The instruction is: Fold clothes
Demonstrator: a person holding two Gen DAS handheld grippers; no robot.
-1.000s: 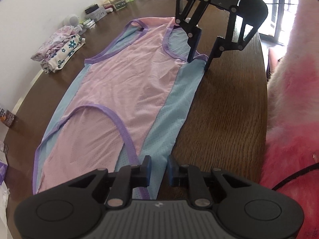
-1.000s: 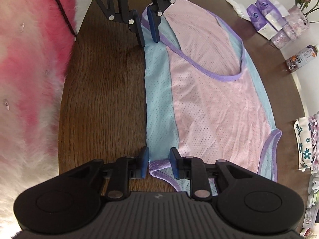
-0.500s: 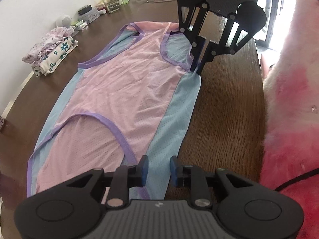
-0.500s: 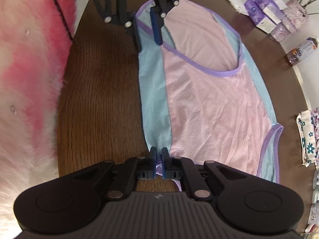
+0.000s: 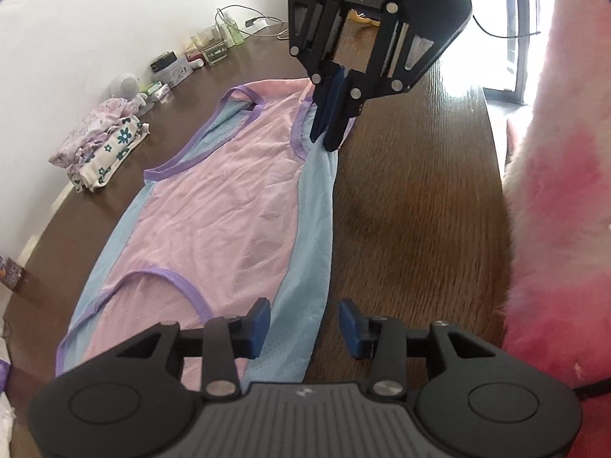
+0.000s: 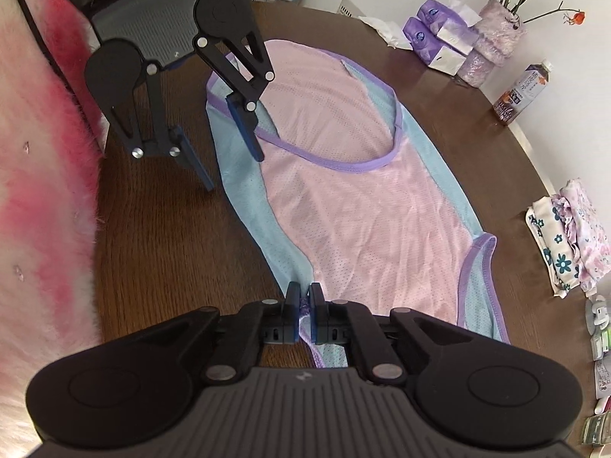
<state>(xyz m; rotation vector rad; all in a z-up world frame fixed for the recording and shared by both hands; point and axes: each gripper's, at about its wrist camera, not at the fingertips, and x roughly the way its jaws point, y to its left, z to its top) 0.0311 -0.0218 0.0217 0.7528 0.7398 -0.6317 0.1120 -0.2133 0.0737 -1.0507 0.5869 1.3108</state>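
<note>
A dark wooden table runs along a white wall, with small clutter lined up at its far edge.

In the left wrist view, a pink mesh garment with blue side panels and purple trim lies flat on the table. The left gripper hovers at its near blue edge, jaws wide apart, holding nothing. Across the garment, the right gripper has its jaws together on the far corner of the blue panel. A folded floral pile sits by the wall. Pink fluffy fabric fills the right side; what it belongs to is cut off.

In the right wrist view, the garment's corner is bunched between the clamped fingers, and part of its hem is hidden under the gripper body. A vase stands beyond, its flowers partly cropped.
</note>
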